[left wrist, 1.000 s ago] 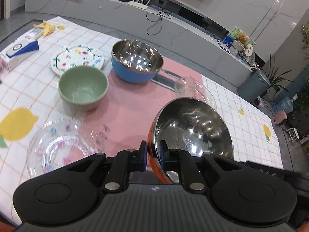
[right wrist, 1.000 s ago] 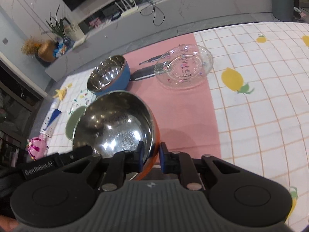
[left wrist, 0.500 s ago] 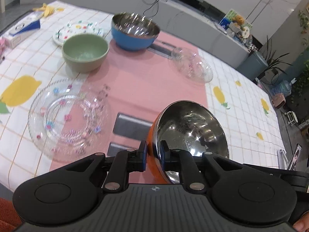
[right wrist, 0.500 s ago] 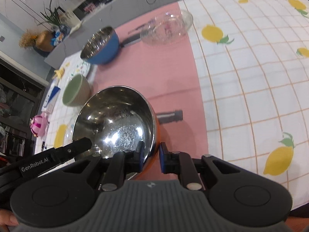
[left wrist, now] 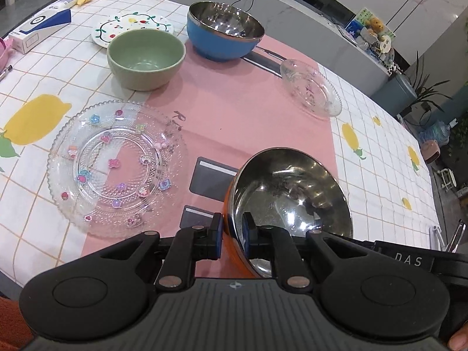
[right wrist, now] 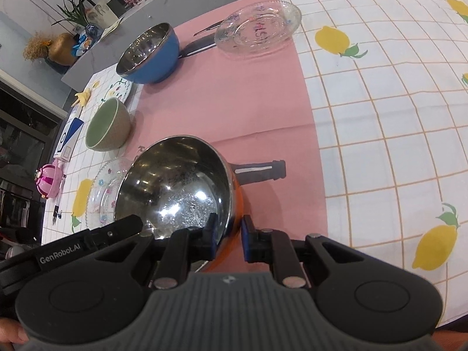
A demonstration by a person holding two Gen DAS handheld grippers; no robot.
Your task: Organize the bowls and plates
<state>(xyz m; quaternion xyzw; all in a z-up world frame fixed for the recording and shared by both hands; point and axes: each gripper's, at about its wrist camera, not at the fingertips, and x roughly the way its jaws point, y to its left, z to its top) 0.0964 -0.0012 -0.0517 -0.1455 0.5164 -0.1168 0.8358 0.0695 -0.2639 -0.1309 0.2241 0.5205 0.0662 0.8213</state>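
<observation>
Left wrist view: keep the orange bowl [left wrist: 288, 201] level and set it down gently on the pink mat [left wrist: 234, 111], just right of the big glass plate [left wrist: 117, 166]. Your left gripper [left wrist: 233, 234] is clamped on its near rim.

Right wrist view: lower both sides together so it doesn't twist. Your right gripper [right wrist: 228, 238] pinches the bowl's opposite rim, jaws nearly together.

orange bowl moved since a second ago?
Yes. The orange bowl, in both claws, came back toward the near table edge, away from the blue bowl it nearly met.
</observation>
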